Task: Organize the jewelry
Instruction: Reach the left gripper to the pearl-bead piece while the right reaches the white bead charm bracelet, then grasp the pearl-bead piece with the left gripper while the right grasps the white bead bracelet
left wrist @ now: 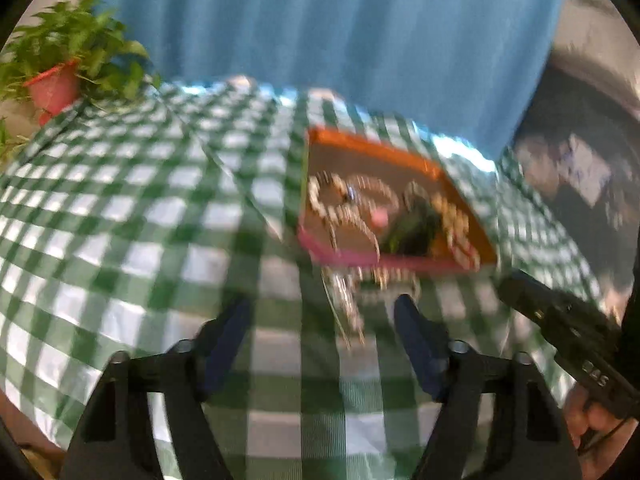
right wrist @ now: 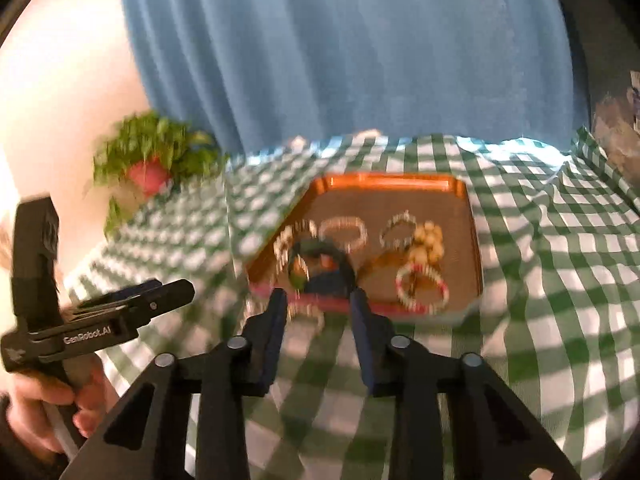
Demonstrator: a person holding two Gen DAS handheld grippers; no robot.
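Observation:
An orange-rimmed tray point(left wrist: 360, 144) point(right wrist: 384, 179) lies on the green checked cloth point(left wrist: 120, 200) and holds several blurred bead bracelets point(left wrist: 348, 204). In the right wrist view I make out a red-and-white bracelet point(right wrist: 422, 288), a white bead ring point(right wrist: 346, 234), a dark bangle point(right wrist: 320, 264) and a yellowish bead cluster point(right wrist: 430, 240). A silvery beaded chain point(left wrist: 346, 304) lies on the cloth just in front of the tray. My left gripper point(left wrist: 320, 312) point(right wrist: 176, 288) stands open just short of that chain. My right gripper point(right wrist: 318, 304) point(left wrist: 516, 288) has a narrow empty gap at the tray's near rim.
A potted plant in a red pot point(left wrist: 56, 80) point(right wrist: 150, 172) stands at the table's far left corner. A blue curtain point(left wrist: 320, 20) hangs behind the table. A hand point(right wrist: 40, 400) holds the left gripper's handle. The cloth wrinkles to the tray's right point(right wrist: 560, 240).

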